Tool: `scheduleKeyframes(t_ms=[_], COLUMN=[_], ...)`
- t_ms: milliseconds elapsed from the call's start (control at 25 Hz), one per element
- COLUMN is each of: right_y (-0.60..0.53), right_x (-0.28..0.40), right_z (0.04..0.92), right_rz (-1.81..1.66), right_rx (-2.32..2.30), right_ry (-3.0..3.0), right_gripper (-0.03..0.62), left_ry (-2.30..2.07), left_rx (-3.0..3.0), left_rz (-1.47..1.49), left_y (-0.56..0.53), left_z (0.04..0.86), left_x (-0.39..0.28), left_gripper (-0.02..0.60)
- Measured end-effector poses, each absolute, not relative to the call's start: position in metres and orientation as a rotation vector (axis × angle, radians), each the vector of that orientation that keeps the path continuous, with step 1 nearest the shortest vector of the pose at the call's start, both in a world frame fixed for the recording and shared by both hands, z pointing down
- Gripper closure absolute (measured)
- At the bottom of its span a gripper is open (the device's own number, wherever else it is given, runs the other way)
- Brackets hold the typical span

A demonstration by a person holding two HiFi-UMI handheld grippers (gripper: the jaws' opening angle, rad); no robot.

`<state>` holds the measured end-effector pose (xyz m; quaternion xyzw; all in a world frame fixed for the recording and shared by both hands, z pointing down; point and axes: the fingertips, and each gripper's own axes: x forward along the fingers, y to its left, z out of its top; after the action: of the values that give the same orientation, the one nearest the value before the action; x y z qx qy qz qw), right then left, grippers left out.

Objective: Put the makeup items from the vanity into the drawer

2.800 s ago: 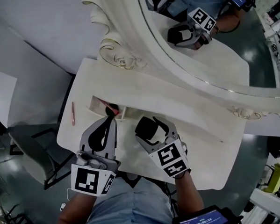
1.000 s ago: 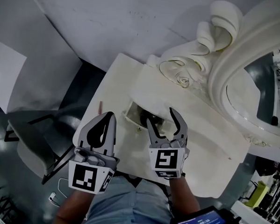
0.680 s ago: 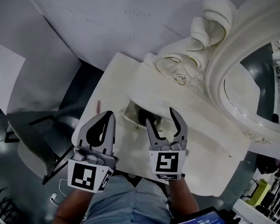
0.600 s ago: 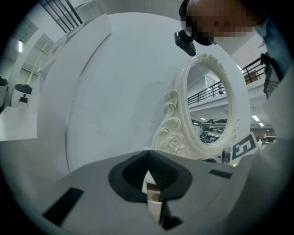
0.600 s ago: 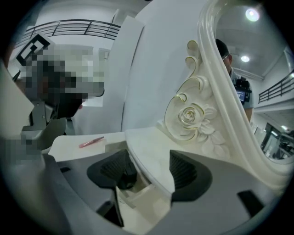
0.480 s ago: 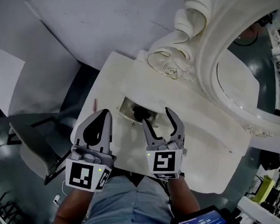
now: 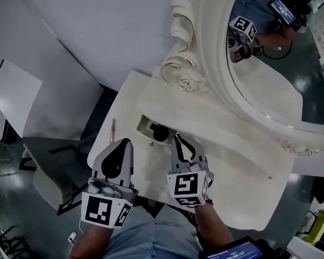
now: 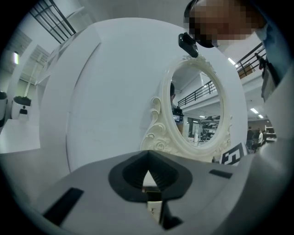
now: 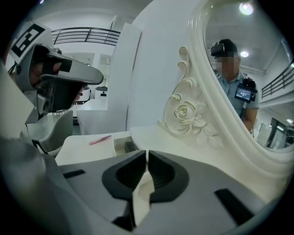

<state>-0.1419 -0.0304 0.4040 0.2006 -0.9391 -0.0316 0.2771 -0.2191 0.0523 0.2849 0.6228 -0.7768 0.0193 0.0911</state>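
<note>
A small drawer [image 7: 149,129] stands open in the white vanity top [image 7: 241,173], with a dark round item [image 7: 160,134] lying inside it. A pink pencil [image 7: 112,130] lies on the vanity's left end, also visible in the right gripper view as the pink pencil [image 9: 100,139]. My right gripper [image 7: 179,138] sits just right of the drawer; its jaws have just been closing and now meet with nothing between them. My left gripper [image 7: 125,143] hovers near the front edge, between pencil and drawer, shut and empty.
An ornate oval mirror [image 7: 273,72] with carved scrollwork [image 7: 181,78] rises at the back of the vanity and reflects the person and a gripper. A grey chair [image 7: 51,174] stands left of the vanity. A white wall panel [image 7: 91,36] lies behind.
My right gripper's jaws, wide open half a second ago, have shut on nothing. The head view has swung, so more of the mirror shows. Both grippers sit slightly further from the drawer.
</note>
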Motion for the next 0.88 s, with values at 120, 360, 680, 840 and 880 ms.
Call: scheduleKeyframes(t_ms=[120, 360, 680, 840, 880], right_y=[-0.025, -0.020, -0.010, -0.011, -0.009], right_x=[-0.152, -0.179, -0.200, -0.203, -0.206], right_z=[0.416, 0.432, 0.448, 0.424, 0.419], right_rz=[-0.091, -0.136, -0.152, -0.064, -0.067], right_rx=[0.497, 0.468, 0.518, 0.593, 0.603], right_ry=[-2.480, -2.381, -2.265, -2.353, -2.371], right_gripper=[0.578, 0.588, 0.586, 0.586, 0.586], left_ry=[-2.303, -2.228, -2.157, -2.131, -2.127], left_rx=[1.855, 1.887, 1.914, 1.918, 1.920], left_rz=[0.059, 0.040, 0.011, 0.003, 0.001], left_y=[0.052, 0.046, 0.043, 0.045, 0.046], left_z=[0.288, 0.302, 0.312, 0.316, 0.317], left_x=[-0.228, -0.261, -0.313, -0.329, -0.331], left_gripper=[0.583, 0.583, 0.583, 0.583, 0.583])
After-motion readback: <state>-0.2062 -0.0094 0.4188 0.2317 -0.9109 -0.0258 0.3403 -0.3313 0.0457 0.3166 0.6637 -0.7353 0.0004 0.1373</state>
